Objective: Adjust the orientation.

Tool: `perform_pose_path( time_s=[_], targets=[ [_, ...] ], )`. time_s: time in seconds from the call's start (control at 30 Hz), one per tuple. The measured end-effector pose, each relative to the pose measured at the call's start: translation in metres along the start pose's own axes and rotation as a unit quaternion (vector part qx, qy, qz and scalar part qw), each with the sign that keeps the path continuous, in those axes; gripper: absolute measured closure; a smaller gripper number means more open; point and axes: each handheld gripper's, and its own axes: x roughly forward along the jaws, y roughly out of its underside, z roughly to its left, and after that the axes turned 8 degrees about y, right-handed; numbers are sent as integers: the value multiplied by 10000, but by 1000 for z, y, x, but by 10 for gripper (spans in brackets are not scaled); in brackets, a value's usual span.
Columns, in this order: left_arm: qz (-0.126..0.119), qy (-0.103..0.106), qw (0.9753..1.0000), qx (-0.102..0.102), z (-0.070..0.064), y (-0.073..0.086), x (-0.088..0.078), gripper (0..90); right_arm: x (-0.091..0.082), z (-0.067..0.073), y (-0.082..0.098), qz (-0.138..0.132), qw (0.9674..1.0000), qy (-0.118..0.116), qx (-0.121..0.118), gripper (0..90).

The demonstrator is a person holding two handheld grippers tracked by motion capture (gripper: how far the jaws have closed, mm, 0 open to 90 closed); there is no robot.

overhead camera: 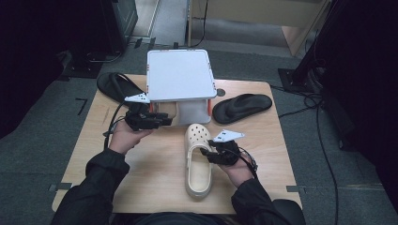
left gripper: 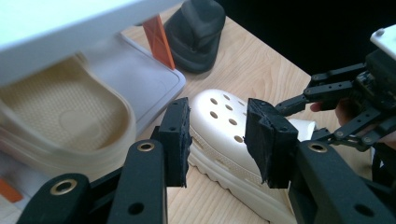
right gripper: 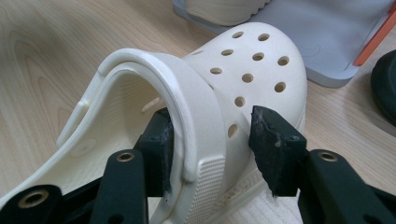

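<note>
Both tongs stand with their jaws apart. Left gripper (overhead camera: pixel 165 120) is held level just in front of the white two-tier plastic shoe rack (overhead camera: pixel 178 75), its pads (left gripper: pixel 177 140) spread with nothing between them. Right gripper (right gripper: pixel 210 149) straddles the right side wall and strap hinge of the cream perforated foam clog (overhead camera: pixel 197 159): one pad sits inside the shoe against the strap, the other stands off the outer wall with a visible gap, so the clog is between the jaws but not clamped.

That clog lies upright on its sole on the light wooden table (overhead camera: pixel 155 183), right of centre and near the person, toe towards the rack, just short of the rack's lower shelf. A second cream foam clog (left gripper: pixel 65 121) rests on that lower grey shelf, under the white top panel, beside an orange upright post (left gripper: pixel 159 39); its edges are blurred in the left gripper view, so its exact seating is uncertain.

A black rubber flip-flop sandal (overhead camera: pixel 241 107) lies flat on the table right of the rack. A second black sandal (overhead camera: pixel 117 86) lies at the far left corner, partly behind the left gripper.
</note>
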Motion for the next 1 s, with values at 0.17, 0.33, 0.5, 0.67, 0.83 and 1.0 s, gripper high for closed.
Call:
perform_pose_path(
  time_s=[0.17,0.33,0.5,0.67,0.83,1.0],
  targets=[
    [-26,0,10000,-18,1,-6,-8,588,0,-1,0,7,9999,66,78,559],
    [-107,-73,9999,21,3,-19,-20,588,-3,-2,-4,26,9999,136,50,640],
    [-224,-144,9996,40,6,-32,-29,596,-5,-2,-10,27,9997,246,-14,708],
    [-210,-241,9995,-6,13,-47,-34,618,-8,-6,-17,44,9992,384,-82,742],
    [-234,-394,9990,-5,23,-58,-34,617,-12,-13,-25,18,9991,432,-35,759],
    [-191,-538,9984,-12,32,-60,-29,617,-15,-19,-38,-64,9985,524,-111,760]
  ],
)
